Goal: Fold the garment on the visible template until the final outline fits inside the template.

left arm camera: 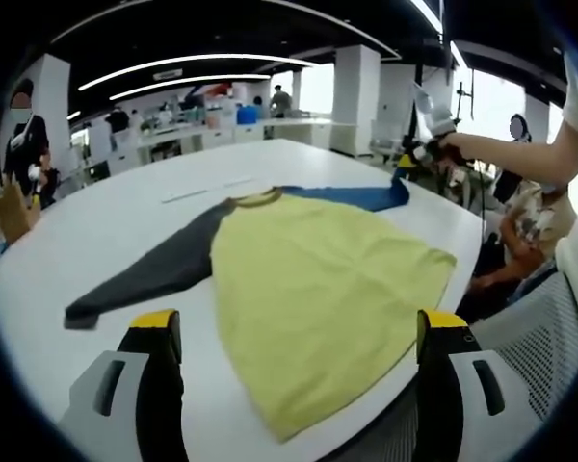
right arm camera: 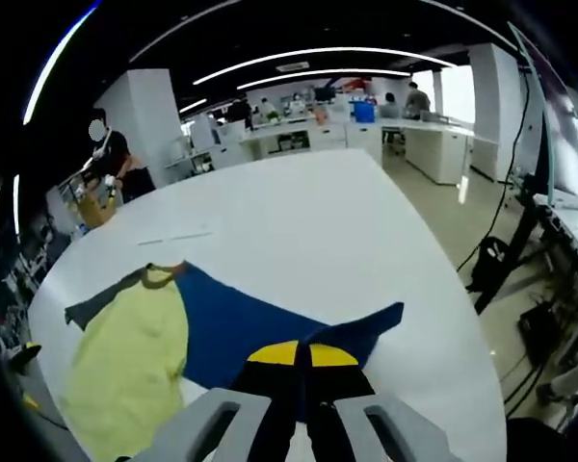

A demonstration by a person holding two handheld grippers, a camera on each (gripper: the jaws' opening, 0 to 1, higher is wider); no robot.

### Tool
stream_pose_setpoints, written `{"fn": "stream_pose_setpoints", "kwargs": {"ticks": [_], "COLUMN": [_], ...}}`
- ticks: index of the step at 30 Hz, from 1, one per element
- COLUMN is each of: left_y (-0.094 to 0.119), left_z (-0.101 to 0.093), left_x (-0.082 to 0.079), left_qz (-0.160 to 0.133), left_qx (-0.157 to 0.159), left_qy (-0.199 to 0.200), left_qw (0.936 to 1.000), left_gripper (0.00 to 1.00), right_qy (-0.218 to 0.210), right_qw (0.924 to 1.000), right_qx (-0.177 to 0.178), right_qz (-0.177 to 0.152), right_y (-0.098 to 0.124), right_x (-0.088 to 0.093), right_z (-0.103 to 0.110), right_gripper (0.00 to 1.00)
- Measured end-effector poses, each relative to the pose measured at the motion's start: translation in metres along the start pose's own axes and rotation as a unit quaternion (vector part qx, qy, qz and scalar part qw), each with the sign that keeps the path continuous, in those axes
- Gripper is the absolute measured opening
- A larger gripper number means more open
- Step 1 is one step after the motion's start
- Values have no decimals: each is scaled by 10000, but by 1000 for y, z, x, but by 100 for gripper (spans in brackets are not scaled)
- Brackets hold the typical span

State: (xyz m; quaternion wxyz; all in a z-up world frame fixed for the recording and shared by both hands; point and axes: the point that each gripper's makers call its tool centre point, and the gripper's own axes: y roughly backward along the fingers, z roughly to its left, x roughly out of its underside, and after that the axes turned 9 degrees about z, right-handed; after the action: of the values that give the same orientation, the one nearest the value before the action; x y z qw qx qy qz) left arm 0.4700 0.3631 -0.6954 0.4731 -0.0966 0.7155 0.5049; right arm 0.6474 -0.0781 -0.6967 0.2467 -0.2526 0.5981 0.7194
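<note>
A long-sleeved shirt lies flat on the white table [left arm camera: 96, 231]: yellow body [left arm camera: 308, 289], dark grey sleeve [left arm camera: 154, 274] stretched left, blue sleeve [left arm camera: 352, 196] stretched right. My left gripper [left arm camera: 299, 332] hovers at the near hem, open wide, its yellow-tipped fingers [left arm camera: 156, 320] on either side of the body and nothing between them. At the far right, my right gripper [left arm camera: 405, 166] pinches the end of the blue sleeve. In the right gripper view the right gripper [right arm camera: 302, 354] is shut on the blue sleeve [right arm camera: 241, 327], beyond which lie the yellow body [right arm camera: 125, 375] and grey sleeve [right arm camera: 101, 300].
Thin pale marks [left arm camera: 202, 190] lie on the table beyond the collar, also marks [right arm camera: 173, 237]. A grey mesh chair [left arm camera: 544, 322] stands at the near right table edge. A person [left arm camera: 530, 221] sits at the right and another person [left arm camera: 24, 135] stands far left. Desks fill the background.
</note>
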Motion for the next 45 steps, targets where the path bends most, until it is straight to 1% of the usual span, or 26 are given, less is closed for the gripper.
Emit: {"fn": "stream_pose_setpoints", "kwargs": {"ticks": [15, 20, 24, 33, 36, 39, 45], "left_y": [3, 4, 5, 6, 7, 8, 9], "left_z": [2, 5, 6, 7, 7, 6, 6], "left_x": [2, 0, 2, 4, 4, 3, 5], "left_qz": [-14, -67, -55, -55, -60, -71, -25], "left_qx": [-27, -83, -92, -108, -106, -103, -95], "left_qy": [7, 66, 66, 122, 117, 105, 68], "left_qw": [10000, 9999, 9999, 9999, 9999, 9999, 9999], "left_gripper": [99, 99, 99, 99, 99, 99, 99], "right_qy": [229, 348, 440, 519, 522, 616, 763], "right_qw": [9987, 9976, 9967, 9951, 9944, 9929, 9908], "right_qx": [-451, -596, -678, -837, -920, -1016, -1108], "right_qz": [-54, -28, 12, 42, 25, 48, 116], "right_y": [-13, -18, -22, -30, -32, -33, -37], "right_x": [-15, -16, -16, -19, -22, -22, -22], "right_z": [51, 70, 83, 106, 117, 129, 146], "right_gripper": [0, 0, 0, 0, 0, 0, 0]}}
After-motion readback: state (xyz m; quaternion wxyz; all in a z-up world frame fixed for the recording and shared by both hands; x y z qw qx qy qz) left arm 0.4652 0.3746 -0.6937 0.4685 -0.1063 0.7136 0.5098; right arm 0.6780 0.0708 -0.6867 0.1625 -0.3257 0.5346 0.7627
